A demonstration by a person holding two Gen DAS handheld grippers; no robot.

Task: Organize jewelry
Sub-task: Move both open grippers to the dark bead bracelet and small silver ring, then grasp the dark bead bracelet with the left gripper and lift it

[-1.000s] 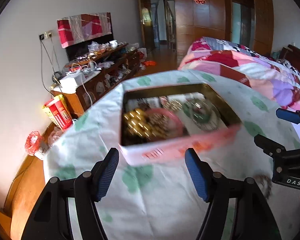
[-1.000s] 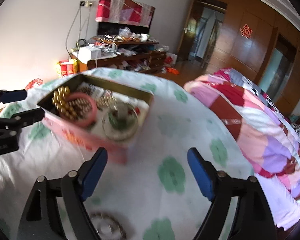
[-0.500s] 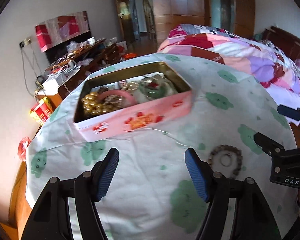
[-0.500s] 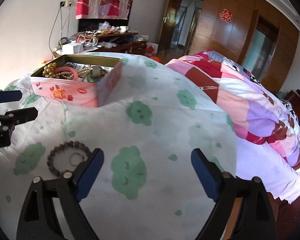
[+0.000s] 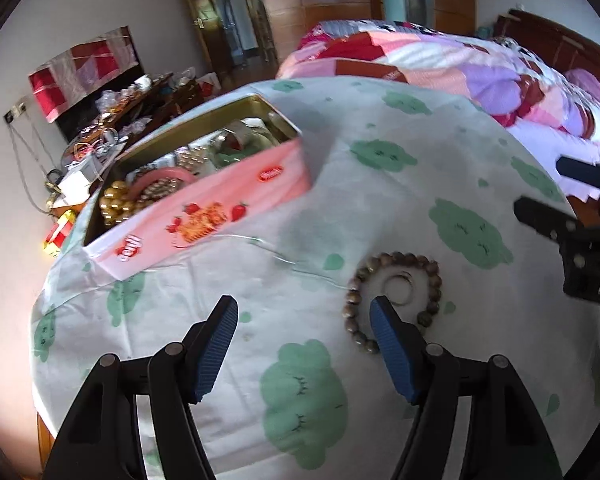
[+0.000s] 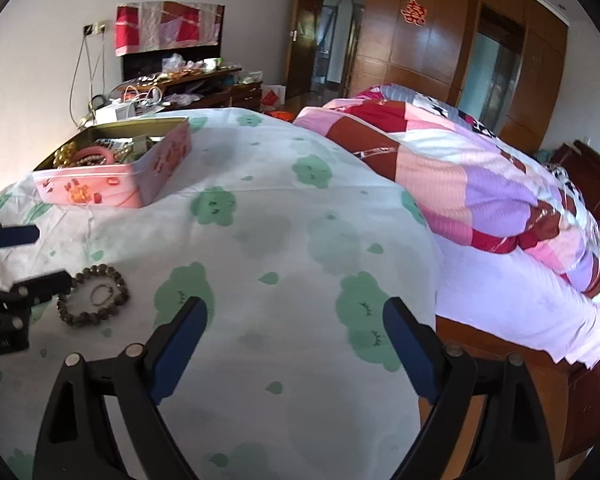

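Left gripper (image 5: 303, 312) spread wide, empty, low over counter (image 5: 380, 208) with white cloth, green cloud print. Right gripper (image 6: 295, 314) also spread wide, empty, above cloth near counter's bed-side edge. Brown bead bracelet (image 5: 392, 300) flat on cloth, its beads just beside left gripper's right fingertip; small metal ring (image 5: 398, 289) inside bracelet loop. Pink tin (image 5: 220, 216) farther back, lidless, holding gold beads (image 5: 116, 200), pink bangle (image 5: 160, 178), other jewelry. Bed with patchwork quilt (image 6: 480, 184) beyond counter.

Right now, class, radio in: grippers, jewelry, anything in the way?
Left gripper open, empty. Right gripper open, empty. Bead bracelet and ring lie loose on the cloth, outside the open tin. Nothing between them and the tin.
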